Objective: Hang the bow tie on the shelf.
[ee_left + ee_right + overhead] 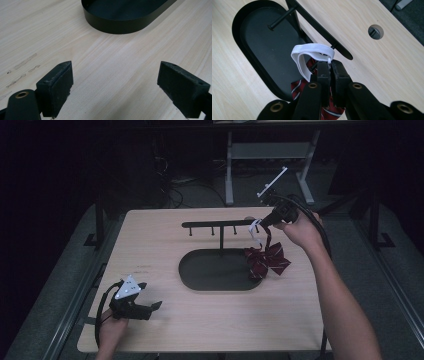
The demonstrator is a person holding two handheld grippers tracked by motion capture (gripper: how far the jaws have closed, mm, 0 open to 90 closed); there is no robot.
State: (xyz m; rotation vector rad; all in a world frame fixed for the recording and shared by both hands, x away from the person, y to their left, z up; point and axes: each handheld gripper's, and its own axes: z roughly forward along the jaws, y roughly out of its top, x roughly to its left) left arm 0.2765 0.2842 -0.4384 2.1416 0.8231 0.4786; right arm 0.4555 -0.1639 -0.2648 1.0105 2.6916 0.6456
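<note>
Right gripper (329, 67) was clamped shut on the bow tie's white strap (312, 53) at frame center, loop held open, probably for a stand peg (280, 18). Left gripper (115, 82) sat wide open, holding nothing, lower left.

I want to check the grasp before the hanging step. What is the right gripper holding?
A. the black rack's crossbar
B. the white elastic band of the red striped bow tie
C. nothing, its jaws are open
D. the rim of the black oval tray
B: the right gripper has its jaws shut on the white elastic band, with the red striped bow tie hanging below.
</note>
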